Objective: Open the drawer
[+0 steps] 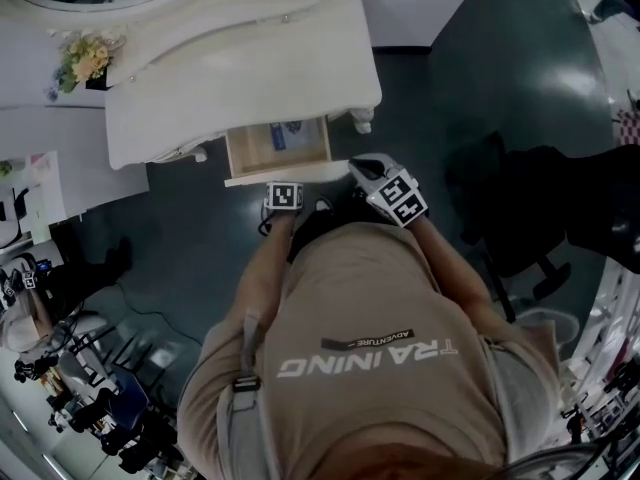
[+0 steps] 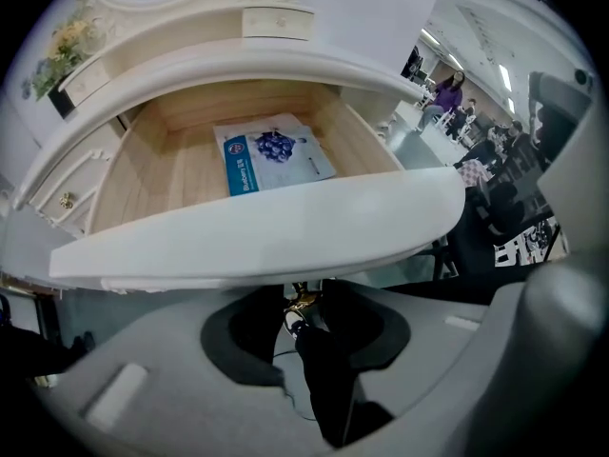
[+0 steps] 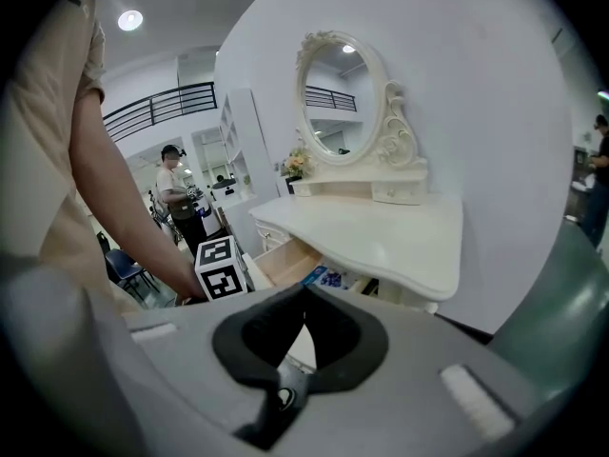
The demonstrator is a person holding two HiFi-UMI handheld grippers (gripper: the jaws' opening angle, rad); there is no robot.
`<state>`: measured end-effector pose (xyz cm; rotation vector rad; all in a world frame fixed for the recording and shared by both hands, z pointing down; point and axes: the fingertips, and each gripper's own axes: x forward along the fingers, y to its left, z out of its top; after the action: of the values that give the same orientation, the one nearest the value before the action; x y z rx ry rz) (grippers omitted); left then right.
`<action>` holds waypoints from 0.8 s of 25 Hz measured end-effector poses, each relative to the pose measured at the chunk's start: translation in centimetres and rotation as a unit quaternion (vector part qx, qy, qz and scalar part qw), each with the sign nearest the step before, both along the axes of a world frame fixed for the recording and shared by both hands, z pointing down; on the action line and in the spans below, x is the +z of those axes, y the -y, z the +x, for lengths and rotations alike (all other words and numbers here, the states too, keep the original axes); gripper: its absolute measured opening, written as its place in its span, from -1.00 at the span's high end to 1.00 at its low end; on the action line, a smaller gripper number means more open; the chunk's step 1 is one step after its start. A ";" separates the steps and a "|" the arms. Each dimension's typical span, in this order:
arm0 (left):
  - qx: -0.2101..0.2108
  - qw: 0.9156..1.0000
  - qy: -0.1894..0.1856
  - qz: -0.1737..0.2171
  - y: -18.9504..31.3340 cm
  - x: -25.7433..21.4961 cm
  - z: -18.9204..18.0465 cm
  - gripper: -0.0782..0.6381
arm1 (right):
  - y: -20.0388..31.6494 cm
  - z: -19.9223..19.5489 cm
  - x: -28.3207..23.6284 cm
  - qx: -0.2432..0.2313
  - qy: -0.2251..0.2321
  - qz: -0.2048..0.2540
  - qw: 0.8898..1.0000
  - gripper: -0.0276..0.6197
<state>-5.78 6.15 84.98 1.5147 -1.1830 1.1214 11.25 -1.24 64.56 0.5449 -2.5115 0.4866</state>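
Head view looks steeply down on a white desk set against the far wall, with its drawer standing open toward the person below the desk's near edge. Inside the drawer a blue-and-white packet lies flat on the pale wooden bottom. The left tongs sit just beneath the drawer's white front, their jaws closed on a small brass handle (only a glint of it shows above the dark pads). The right tongs are held apart from the desk, off to its right, with the jaws pressed together and nothing between them. Their view takes in the desk from the side, with an oval mirror rising on top and the open drawer below. A bunch of flowers stands at the desk's left end.
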 end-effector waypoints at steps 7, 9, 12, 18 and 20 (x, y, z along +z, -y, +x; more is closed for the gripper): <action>0.006 0.998 -0.059 -0.001 -2.8 -0.4 1.2 0.42 | -3.3 -1.3 0.2 0.023 -0.013 -0.011 1.000 0.91; 0.004 0.996 -0.085 -0.024 -4.9 -0.1 1.5 0.42 | -5.0 -1.8 0.1 0.036 -0.019 -0.020 0.999 0.91; 0.016 0.997 -0.072 -0.001 -4.9 -0.4 0.1 0.42 | -6.9 -2.9 -0.5 0.047 -0.025 -0.012 0.999 0.91; 0.038 0.995 -0.082 0.039 -5.8 -0.2 -0.1 0.42 | -10.5 -4.7 -1.2 0.087 -0.034 -0.013 0.996 0.91; 0.048 0.994 -0.077 0.061 -5.3 -0.4 -0.5 0.42 | -11.7 -5.4 -1.3 0.095 -0.028 -0.018 0.995 0.91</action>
<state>-6.31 11.43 84.54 1.7355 -1.1006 0.9896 5.87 10.46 63.31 0.7775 -2.4046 0.5792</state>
